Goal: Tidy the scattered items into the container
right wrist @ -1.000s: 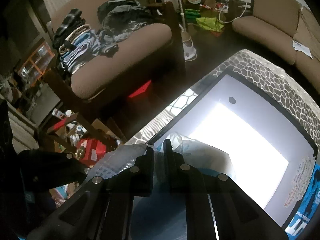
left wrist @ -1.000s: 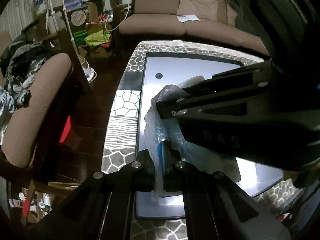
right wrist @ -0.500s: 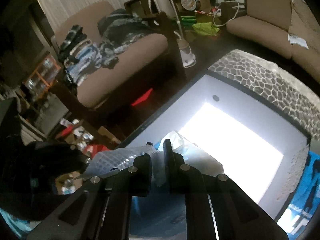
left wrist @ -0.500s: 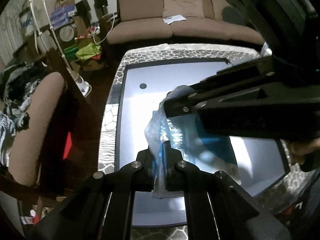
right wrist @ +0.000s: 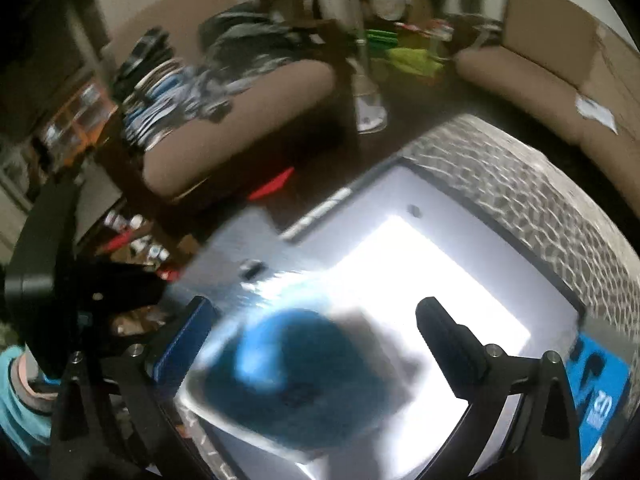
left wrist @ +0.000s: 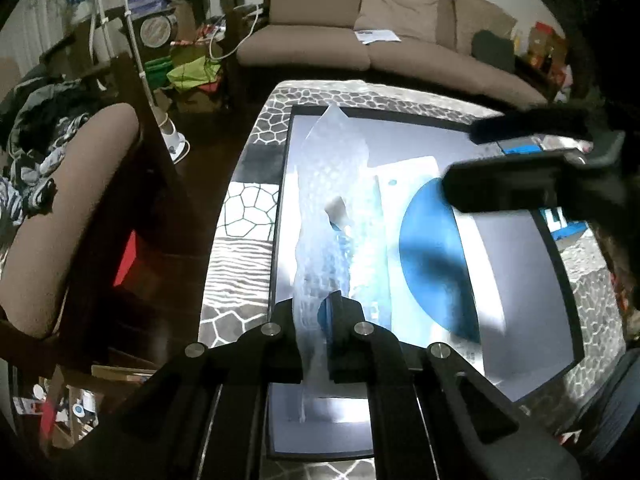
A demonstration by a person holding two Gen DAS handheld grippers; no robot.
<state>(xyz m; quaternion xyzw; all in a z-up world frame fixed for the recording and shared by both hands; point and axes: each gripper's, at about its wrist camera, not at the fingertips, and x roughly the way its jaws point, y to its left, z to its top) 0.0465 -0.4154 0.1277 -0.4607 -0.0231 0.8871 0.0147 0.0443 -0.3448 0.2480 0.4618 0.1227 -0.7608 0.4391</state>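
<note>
Our left gripper [left wrist: 316, 320] pinches the bubble-wrap bag [left wrist: 332, 208], its length running away over the table [left wrist: 256, 208], while our right gripper [right wrist: 316, 328] gapes wide just beside it, over the blue-and-white pouch [right wrist: 304, 380].

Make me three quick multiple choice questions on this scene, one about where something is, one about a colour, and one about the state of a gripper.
1. Where is the bubble-lined bag?
A. On the sofa
B. Between the left gripper's fingers
C. On the floor

2. What colour is the big round mark on the bag?
A. Red
B. Green
C. Blue

3. How is the right gripper?
A. Open
B. Shut on the bag
C. Shut on nothing

Answers: 1 B, the bag rises from between the left gripper fingers over the table. 2 C, the mark is blue. 3 A, the right gripper fingers stand wide apart.
</note>
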